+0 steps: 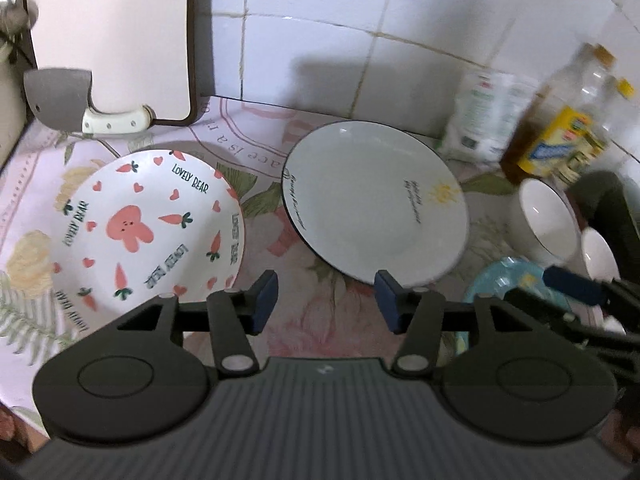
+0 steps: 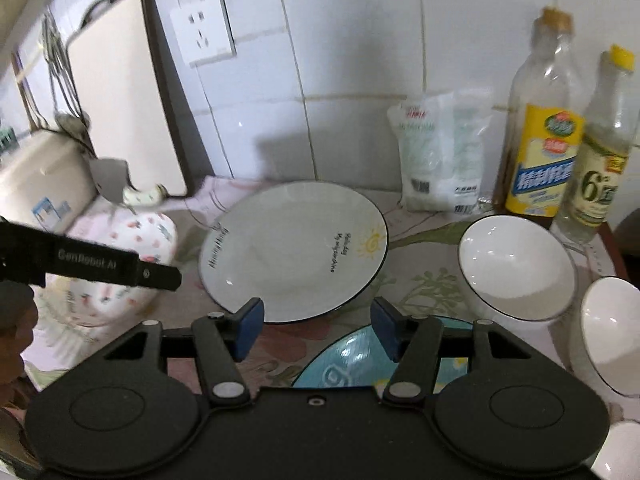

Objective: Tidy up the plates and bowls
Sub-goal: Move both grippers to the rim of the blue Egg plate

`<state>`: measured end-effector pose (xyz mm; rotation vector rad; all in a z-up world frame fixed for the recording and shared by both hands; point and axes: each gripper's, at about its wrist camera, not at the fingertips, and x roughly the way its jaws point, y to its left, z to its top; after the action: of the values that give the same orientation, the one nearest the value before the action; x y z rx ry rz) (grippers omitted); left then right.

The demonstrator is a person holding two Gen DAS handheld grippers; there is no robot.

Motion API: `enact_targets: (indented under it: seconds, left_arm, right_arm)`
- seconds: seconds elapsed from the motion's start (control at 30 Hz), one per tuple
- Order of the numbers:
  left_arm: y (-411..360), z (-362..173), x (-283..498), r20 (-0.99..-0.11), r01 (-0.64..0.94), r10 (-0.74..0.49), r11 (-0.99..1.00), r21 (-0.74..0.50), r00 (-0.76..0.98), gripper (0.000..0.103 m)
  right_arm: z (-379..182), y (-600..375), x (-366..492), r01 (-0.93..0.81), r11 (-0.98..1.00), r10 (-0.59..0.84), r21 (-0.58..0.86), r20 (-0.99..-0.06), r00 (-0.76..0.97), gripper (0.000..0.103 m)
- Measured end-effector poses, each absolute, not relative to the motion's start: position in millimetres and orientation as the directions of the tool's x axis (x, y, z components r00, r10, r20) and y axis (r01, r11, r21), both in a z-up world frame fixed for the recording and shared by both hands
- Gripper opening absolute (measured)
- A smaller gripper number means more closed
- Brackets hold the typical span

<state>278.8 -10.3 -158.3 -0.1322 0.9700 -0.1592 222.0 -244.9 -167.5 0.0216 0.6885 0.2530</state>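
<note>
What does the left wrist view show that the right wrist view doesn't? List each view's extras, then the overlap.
Left wrist only: the bunny-and-carrot plate seen clearly and whole.

Right wrist only: the wall socket, and the bottle labels sharp enough to make out.

Both: the sun-print plate, the blue plate, white bowls, the salt bag, the leaning cutting board, and both sets of jaws open and empty.

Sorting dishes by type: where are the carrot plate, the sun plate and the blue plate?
carrot plate [image 1: 132, 232]: left wrist view, pink bunny at centre.
sun plate [image 2: 288, 252]: right wrist view, bare middle.
blue plate [image 2: 344, 364]: right wrist view, visible inner surface.
</note>
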Motion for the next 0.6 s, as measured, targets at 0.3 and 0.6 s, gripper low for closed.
enact_targets:
  seconds: [0.3, 0.6]
  left_arm:
    - [-21.4, -105.0, 226.0, -0.809, 0.223, -0.237, 0.965, -0.135, 0.537, 0.066]
    - [-35.0, -77.8, 186.8, -0.806, 0.321, -0.278, 0.94, -0.116, 0.523, 0.085]
  right_arm:
    - [-120.6, -258.8, 162.9, -0.246, 0.958, 0.284, 0.146, -0.597, 0.751, 0.07]
    - [-85.1, -271.6, 105.4, -0.285, 0.954, 0.289, 0.098, -0.558, 0.778, 0.082]
